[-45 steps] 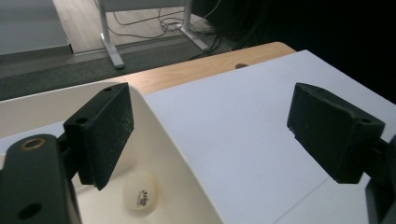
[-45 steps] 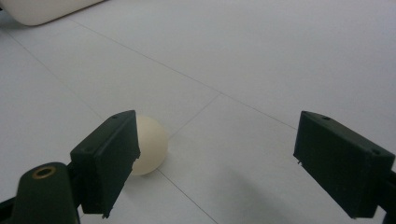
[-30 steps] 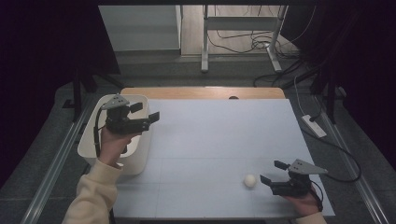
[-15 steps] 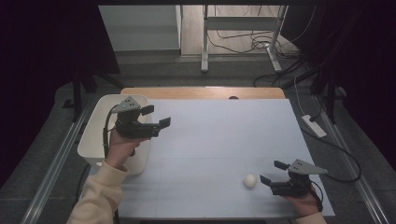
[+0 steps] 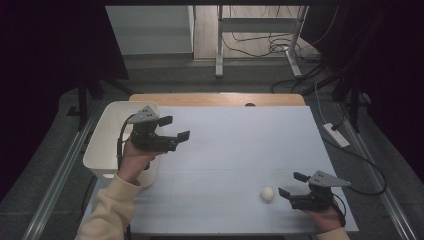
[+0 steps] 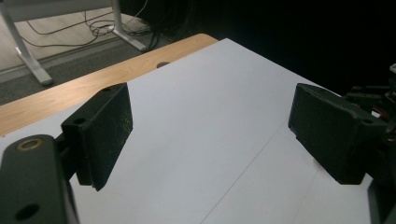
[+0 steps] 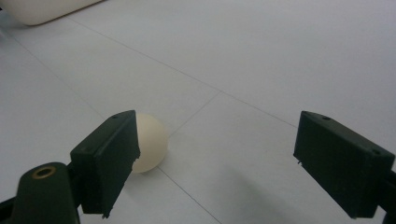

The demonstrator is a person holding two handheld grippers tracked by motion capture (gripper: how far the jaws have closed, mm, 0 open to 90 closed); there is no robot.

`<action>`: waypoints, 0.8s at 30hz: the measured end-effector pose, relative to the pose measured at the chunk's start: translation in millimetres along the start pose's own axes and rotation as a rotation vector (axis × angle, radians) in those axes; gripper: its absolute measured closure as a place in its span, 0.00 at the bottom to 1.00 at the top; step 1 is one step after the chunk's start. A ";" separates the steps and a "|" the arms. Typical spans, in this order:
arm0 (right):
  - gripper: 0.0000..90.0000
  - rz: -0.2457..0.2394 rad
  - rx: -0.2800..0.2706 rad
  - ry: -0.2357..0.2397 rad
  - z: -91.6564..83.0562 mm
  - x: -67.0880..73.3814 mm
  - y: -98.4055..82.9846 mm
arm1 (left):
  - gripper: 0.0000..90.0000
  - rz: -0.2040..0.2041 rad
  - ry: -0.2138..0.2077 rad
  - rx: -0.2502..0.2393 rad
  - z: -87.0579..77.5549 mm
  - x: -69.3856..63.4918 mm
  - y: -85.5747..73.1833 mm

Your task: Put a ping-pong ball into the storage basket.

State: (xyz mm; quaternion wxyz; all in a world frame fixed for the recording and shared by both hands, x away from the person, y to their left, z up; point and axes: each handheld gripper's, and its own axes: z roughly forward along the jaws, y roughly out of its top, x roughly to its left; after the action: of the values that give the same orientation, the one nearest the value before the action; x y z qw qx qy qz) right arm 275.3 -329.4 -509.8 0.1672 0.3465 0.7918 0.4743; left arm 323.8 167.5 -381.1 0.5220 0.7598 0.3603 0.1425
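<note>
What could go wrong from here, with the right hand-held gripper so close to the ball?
The ball is round and lies free on the table, partly behind one jaw of the open right hand-held gripper. A nudge may roll it away, perhaps off the near edge. Off-centre closing may squirt it out.

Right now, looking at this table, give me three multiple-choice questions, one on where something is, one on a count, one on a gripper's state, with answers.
1. Where does the white ball lie?
A. inside the bin
B. on the table just in front of the right gripper
C. between the left gripper's jaws

2. How many balls are on the white table?
A. one
B. two
C. three

3. How do the left gripper's jaws stand?
A. shut on the ball
B. shut on the bin's rim
C. open with nothing between them

Answers: 1 B, the ball sits on the tabletop beside the right gripper's jaw tips, apart from the white bin. 2 A, the high view shows a single ball. 3 C, the left gripper view shows bare table between wide-apart jaws.
</note>
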 end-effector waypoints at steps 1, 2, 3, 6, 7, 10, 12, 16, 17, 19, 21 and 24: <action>0.16 0.000 0.000 -0.001 0.1 -0.1 0.0 | 0.16 -0.001 -0.002 0.003 1.0 -0.2 -0.2; 0.16 0.000 0.000 -0.001 0.1 -0.1 -0.1 | 0.16 0.000 -0.007 0.005 2.1 -0.9 -0.3; 0.16 -0.001 0.000 -0.001 0.0 0.0 0.0 | 0.16 0.002 -0.008 0.008 2.5 -1.6 -0.4; 0.16 -0.002 0.000 0.000 0.0 0.2 0.1 | 0.16 0.011 -0.016 0.012 3.6 -5.1 -0.4; 0.16 -0.002 0.001 0.000 0.0 0.3 0.1 | 0.16 0.015 -0.020 0.012 3.9 -6.6 -0.5; 0.16 -0.004 0.003 -0.002 -0.1 0.3 0.1 | 0.16 0.023 -0.022 0.024 6.0 -10.5 -0.9; 0.16 -0.004 0.002 -0.002 -0.3 0.2 0.0 | 0.16 0.026 -0.027 0.032 8.0 -12.5 -1.1; 0.16 -0.005 0.002 -0.002 -0.4 0.4 0.1 | 0.16 0.038 -0.049 0.044 13.1 -17.9 -2.1; 0.16 -0.004 0.002 -0.002 -0.3 0.5 0.2 | 0.16 0.042 -0.053 0.047 14.1 -19.5 -2.2; 0.16 -0.004 0.002 -0.002 -0.1 0.7 0.3 | 0.16 0.047 -0.058 0.048 15.2 -21.2 -2.4; 0.16 -0.005 0.002 -0.002 -0.1 0.7 -0.3 | 0.16 0.053 -0.067 0.049 17.4 -24.9 -2.7; 0.16 -0.002 0.002 -0.003 -0.8 0.3 -0.3 | 0.16 0.057 -0.073 0.052 19.6 -28.0 -3.1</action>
State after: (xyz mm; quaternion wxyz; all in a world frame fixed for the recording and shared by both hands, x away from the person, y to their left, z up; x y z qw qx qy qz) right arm 274.5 -329.7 -509.6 0.1685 0.3466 0.7925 0.4728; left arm 314.6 135.0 -387.5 0.5107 0.7876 0.3230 0.1201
